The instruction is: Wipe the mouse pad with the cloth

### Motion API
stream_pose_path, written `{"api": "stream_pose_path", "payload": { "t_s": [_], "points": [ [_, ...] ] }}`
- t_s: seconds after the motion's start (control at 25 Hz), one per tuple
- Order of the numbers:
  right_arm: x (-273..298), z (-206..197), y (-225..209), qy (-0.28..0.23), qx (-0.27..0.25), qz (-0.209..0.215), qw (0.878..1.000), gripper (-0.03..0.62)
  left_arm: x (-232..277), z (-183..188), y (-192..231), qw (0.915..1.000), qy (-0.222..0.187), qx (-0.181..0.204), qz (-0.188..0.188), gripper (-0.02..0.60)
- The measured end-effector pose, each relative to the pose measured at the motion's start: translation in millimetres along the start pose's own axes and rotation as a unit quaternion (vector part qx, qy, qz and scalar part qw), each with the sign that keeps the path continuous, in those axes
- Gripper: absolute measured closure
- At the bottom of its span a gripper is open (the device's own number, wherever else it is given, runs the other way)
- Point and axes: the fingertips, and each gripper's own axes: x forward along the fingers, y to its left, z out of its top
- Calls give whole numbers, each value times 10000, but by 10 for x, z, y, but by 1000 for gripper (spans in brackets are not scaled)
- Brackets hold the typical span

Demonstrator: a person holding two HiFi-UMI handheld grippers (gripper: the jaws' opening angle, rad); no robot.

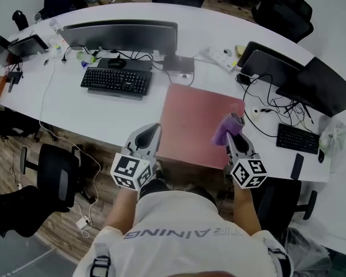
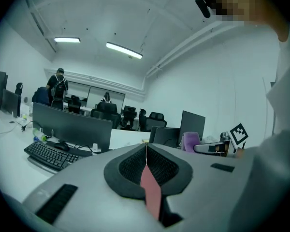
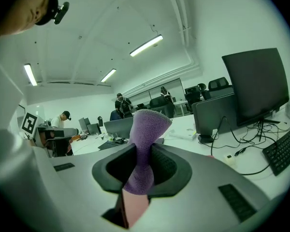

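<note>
The right gripper (image 1: 235,136) pinches the purple cloth (image 1: 225,128) in its jaws, bunched for wiping, over the right edge of the mouse pad (image 1: 196,123). The left gripper (image 1: 151,133) (jaws pressed together, empty) hovers by the pad's near-left corner, perhaps to steady it.

Mouse pad (image 1: 199,123) top open, keyboard (image 1: 115,81) at left, cables (image 1: 275,104) crowding right edge

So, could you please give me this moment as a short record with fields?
mouse pad: pink, flat on the white desk, right of the keyboard
cloth: purple, over the pad's right edge; contact cannot be told
right gripper: shut on the cloth
left gripper: jaws together, nothing between them, by the pad's near left corner
</note>
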Motion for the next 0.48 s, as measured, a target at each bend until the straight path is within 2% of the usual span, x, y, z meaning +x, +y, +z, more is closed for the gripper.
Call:
{"api": "stream_pose_path", "payload": {
  "t_s": [0.28,0.48],
  "points": [
    [850,32,436,346,-90,-236,9991,497,155,46,827,9994,76,-127,-315,549],
    [1459,-263,663,1042,98,-182,9943,497,173,-26,1298,9990,155,-266,-339,549]
  ]
}}
